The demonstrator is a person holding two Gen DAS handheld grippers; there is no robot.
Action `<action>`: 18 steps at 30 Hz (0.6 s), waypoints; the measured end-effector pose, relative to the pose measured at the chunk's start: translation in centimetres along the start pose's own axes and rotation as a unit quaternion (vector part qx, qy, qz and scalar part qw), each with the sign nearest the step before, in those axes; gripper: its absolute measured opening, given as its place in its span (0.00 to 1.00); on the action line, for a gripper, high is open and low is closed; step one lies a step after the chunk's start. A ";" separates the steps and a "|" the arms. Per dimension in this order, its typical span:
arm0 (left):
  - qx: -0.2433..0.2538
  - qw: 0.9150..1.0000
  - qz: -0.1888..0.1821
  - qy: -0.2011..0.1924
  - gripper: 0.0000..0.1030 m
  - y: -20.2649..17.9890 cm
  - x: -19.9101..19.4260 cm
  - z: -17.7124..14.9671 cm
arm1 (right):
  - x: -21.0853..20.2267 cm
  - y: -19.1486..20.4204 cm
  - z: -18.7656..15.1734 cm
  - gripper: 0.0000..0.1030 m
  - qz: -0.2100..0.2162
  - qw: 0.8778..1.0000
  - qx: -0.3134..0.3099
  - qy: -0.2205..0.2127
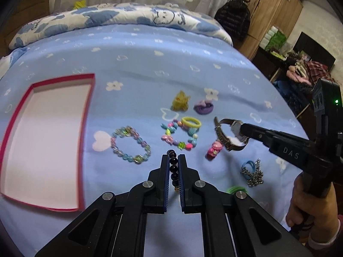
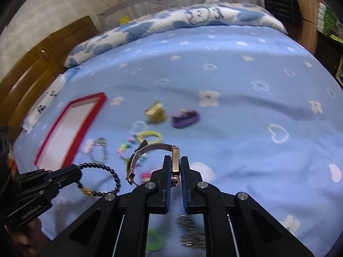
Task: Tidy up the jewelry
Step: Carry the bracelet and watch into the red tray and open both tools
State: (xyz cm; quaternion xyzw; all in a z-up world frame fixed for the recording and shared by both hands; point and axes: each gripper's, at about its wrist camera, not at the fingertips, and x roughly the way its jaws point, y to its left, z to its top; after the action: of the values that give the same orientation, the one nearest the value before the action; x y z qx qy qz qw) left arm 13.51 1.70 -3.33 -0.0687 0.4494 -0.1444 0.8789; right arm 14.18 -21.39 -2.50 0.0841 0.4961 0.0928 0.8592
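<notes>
Left of the right gripper (image 2: 176,167) clamping a stiff watch (image 2: 174,160) by its case, left gripper (image 1: 173,160) pinches a limp, light bead bracelet (image 1: 173,165) w/ box (image 1: 85,128) nearby.

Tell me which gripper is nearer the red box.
Left. The left gripper, shut on the dark bead bracelet, sits just right of the red box. The right gripper, holding the watch, is farther right, beyond the loose jewelry.
</notes>
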 end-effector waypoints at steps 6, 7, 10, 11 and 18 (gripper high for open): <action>-0.024 0.999 0.009 -0.032 0.06 2.5 -4.3 0.0 | 0.1 4.4 1.0 0.07 0.038 0.999 -0.033 -0.007; -0.027 0.999 0.012 -0.037 0.06 2.9 -4.8 0.0 | 0.2 5.2 1.2 0.07 0.045 0.998 -0.038 -0.008; -0.040 0.997 0.026 -0.055 0.06 4.7 -6.6 0.1 | 0.8 7.5 1.9 0.07 0.066 0.997 -0.050 -0.010; -0.044 0.997 0.032 -0.060 0.06 5.3 -7.0 0.1 | 1.2 8.5 2.3 0.07 0.075 0.996 -0.055 -0.010; -0.096 0.991 0.054 -0.074 0.06 10.3 -8.0 0.6 | 3.7 14.0 4.2 0.07 0.114 0.990 -0.084 -0.006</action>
State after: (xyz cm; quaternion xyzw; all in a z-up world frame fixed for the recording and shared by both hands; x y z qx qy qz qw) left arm 11.54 13.99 0.55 -0.1385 0.3975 -0.0476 0.9058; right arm 18.59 -7.17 -0.22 0.0682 0.4688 0.2306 0.8500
